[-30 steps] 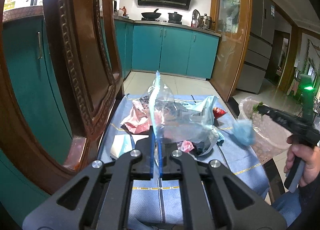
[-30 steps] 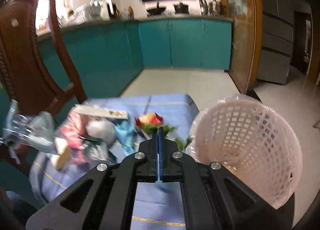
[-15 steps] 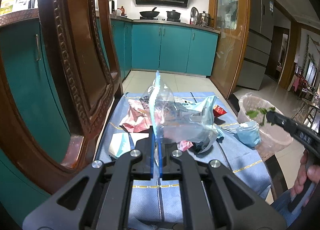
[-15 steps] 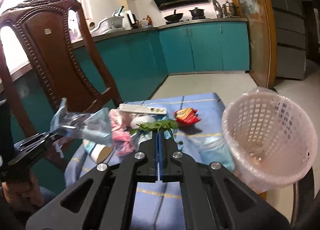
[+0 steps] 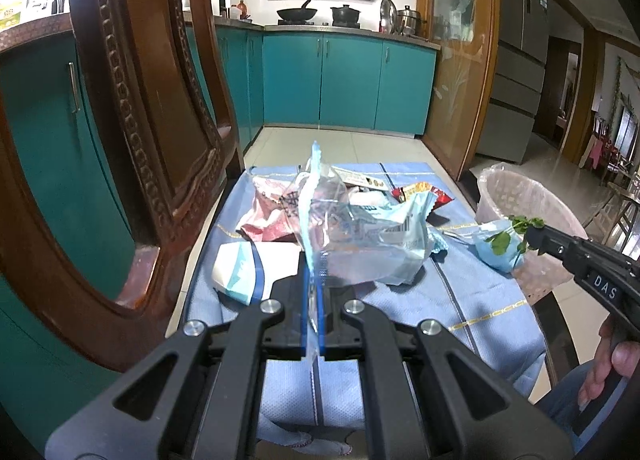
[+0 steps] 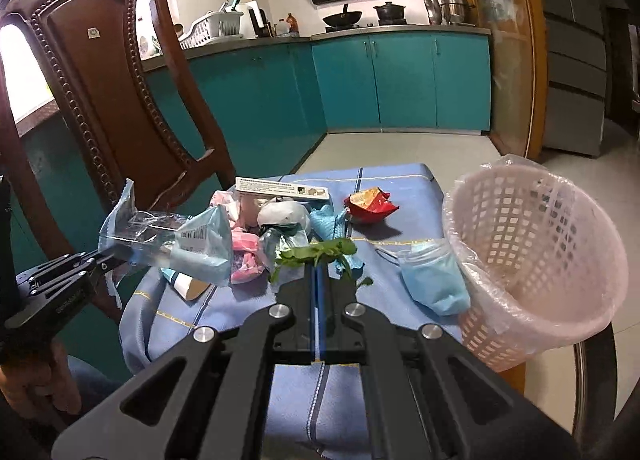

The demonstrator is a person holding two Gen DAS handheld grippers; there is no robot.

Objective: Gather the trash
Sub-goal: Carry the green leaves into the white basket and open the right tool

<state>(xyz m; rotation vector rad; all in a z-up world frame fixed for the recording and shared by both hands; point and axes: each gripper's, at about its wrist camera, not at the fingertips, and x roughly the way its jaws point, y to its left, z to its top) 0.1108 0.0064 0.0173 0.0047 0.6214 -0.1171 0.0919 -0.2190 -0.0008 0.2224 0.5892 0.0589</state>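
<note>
My left gripper (image 5: 313, 280) is shut on a clear and light-blue plastic wrapper (image 5: 360, 244) and holds it above the blue tablecloth (image 5: 460, 300); it also shows in the right wrist view (image 6: 176, 244). My right gripper (image 6: 318, 268) is shut on a sprig of green leaves (image 6: 320, 250), left of the pink mesh trash basket (image 6: 536, 260) lined with a clear bag. The leaves (image 5: 516, 228) show in the left wrist view in front of the basket (image 5: 520, 196).
A blue face mask (image 6: 432, 280) lies beside the basket. A red snack wrapper (image 6: 370, 204), pink wrappers (image 6: 244, 256), a white box (image 6: 280, 188) and a paper cup (image 6: 188, 286) lie on the cloth. A carved wooden chair (image 6: 100, 100) stands at the left.
My right gripper with the leaves has pulled back and turned left, off the basket rim. My left gripper still holds the wrapper in the same place.
</note>
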